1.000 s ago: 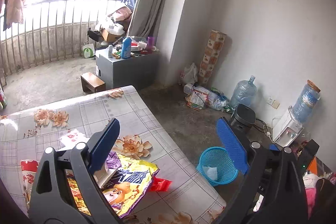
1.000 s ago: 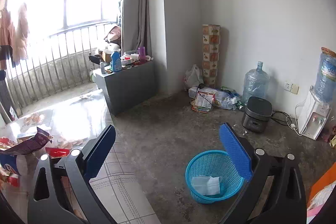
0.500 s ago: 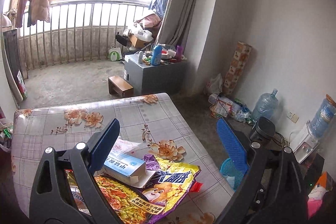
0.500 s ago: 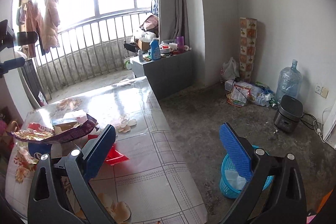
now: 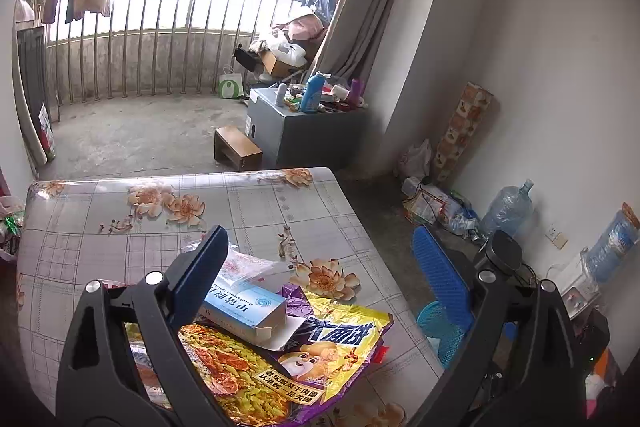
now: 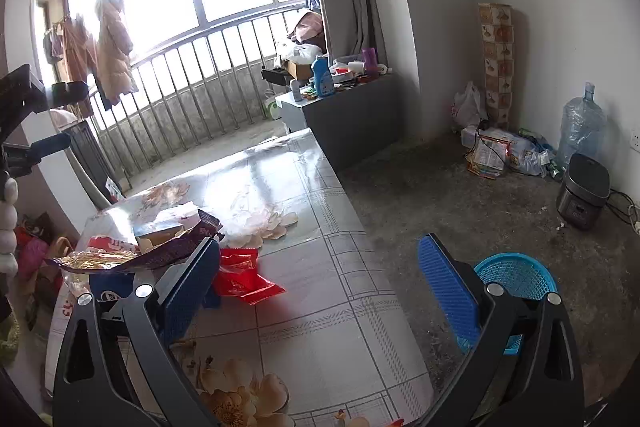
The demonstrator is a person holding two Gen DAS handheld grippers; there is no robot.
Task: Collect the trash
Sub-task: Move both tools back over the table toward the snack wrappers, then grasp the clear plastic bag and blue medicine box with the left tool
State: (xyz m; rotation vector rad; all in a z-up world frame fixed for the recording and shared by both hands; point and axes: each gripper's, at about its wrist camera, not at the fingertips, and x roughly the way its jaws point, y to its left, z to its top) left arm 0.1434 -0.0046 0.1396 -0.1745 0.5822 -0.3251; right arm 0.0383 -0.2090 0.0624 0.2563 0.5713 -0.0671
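Currently both grippers, left [image 5: 316, 267] and right [image 6: 320, 271], stood wide open, empty. You needed to close on box [image 5: 246, 309] squarely, then carry to basket [image 6: 516, 275].

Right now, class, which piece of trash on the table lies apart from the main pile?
The red wrapper. It lies alone on the tablecloth beside the heap, while the blue box and purple-yellow snack bag are stacked together.

A yellow-and-purple snack bag [image 5: 320, 351], red wrapper [image 6: 240, 277], blue basket [image 6: 516, 275], and floral, grid-patterned tablecloth [image 5: 120, 227].
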